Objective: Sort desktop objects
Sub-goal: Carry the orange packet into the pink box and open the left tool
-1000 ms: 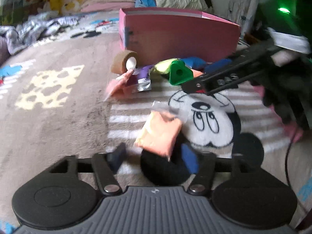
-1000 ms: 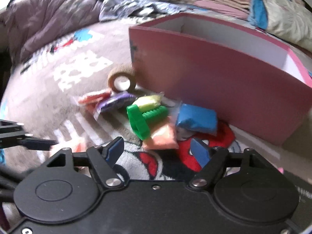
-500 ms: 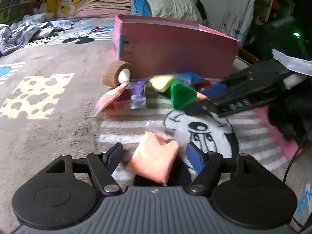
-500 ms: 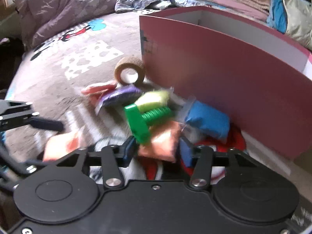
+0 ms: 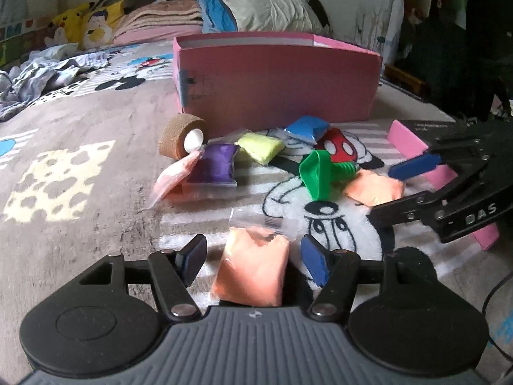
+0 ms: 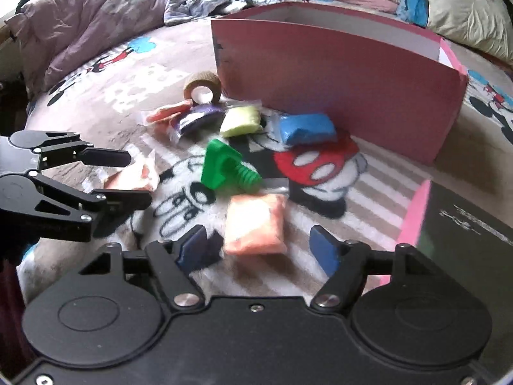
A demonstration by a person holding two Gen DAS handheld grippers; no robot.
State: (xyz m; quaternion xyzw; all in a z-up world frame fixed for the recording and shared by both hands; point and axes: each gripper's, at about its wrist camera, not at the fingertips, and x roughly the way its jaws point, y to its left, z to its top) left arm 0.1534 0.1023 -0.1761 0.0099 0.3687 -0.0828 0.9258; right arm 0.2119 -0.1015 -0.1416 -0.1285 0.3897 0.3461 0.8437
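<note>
My left gripper [image 5: 253,260] is open around an orange clay bag [image 5: 253,268] lying on the blanket, one finger on each side. My right gripper [image 6: 258,250] is open around a second orange clay bag [image 6: 255,224]. A green toy bolt [image 5: 320,173] [image 6: 224,168] lies just beyond it. Purple [image 5: 216,166], yellow [image 5: 261,147], blue [image 5: 307,128] and pink [image 5: 171,179] bags and a brown tape roll [image 5: 181,134] lie before the pink box [image 5: 275,83] [image 6: 336,73]. The right gripper shows in the left wrist view [image 5: 400,192], and the left gripper in the right wrist view [image 6: 128,179].
A pink-edged black lid [image 6: 465,218] lies on the blanket at the right. Pillows, folded blankets and plush toys [image 5: 83,22] are piled behind the box. A crumpled quilt [image 6: 89,25] lies at the far left.
Both grippers have lowered and come nearer, each around its own orange bag. The right gripper closed partway half a second ago and is wider open now. The green bolt has tipped over.
</note>
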